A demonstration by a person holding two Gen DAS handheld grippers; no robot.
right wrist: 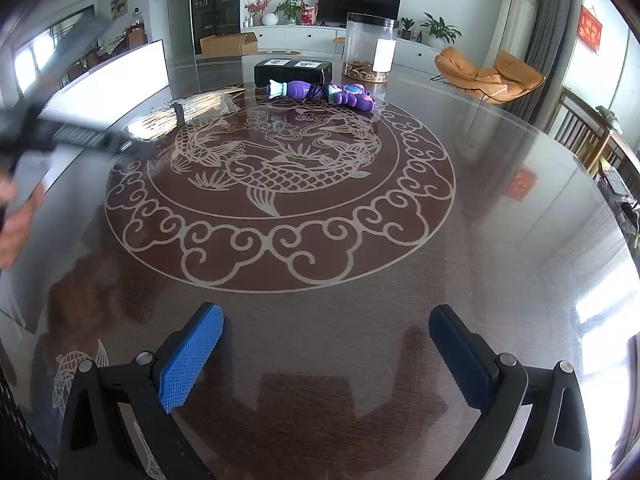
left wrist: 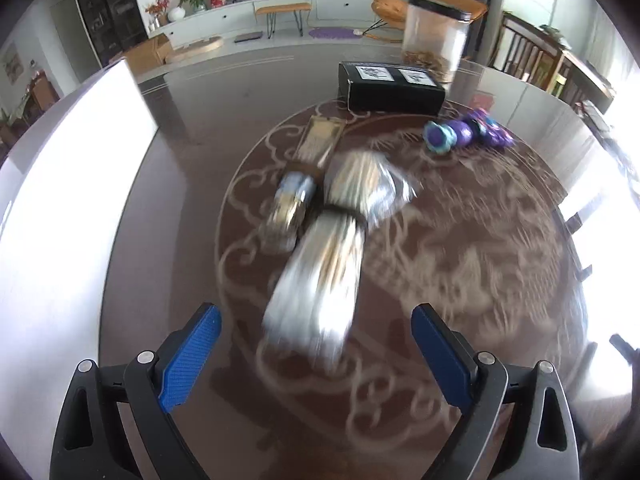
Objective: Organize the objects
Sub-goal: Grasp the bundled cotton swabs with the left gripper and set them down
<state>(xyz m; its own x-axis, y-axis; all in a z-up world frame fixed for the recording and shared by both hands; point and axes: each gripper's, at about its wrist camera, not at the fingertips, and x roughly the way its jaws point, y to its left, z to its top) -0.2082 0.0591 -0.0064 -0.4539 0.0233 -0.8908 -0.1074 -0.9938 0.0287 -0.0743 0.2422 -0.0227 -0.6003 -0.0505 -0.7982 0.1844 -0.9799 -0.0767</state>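
Note:
A bundle of pale sticks in a clear bag (left wrist: pixel 320 264), tied with a dark band, lies blurred in the middle of the left wrist view. Its near end reaches in between the blue pads of my left gripper (left wrist: pixel 316 320), which is open and hangs just above it without touching. Beside the bundle lie a small shiny packet (left wrist: pixel 290 208) and a flat golden pack (left wrist: pixel 320 140). My right gripper (right wrist: pixel 326 320) is open over bare table with nothing between its fingers. In the right wrist view the bundle (right wrist: pixel 180 116) sits far left and a purple toy (right wrist: pixel 324 94) lies beyond.
A black box (left wrist: pixel 390 88) and a tall clear jar (left wrist: pixel 434 40) stand at the far side of the round, fish-patterned table (right wrist: pixel 480 208). A white panel (left wrist: pixel 72 168) borders the table's left. A person's hand (right wrist: pixel 16 224) shows at the left edge. Chairs stand at the right.

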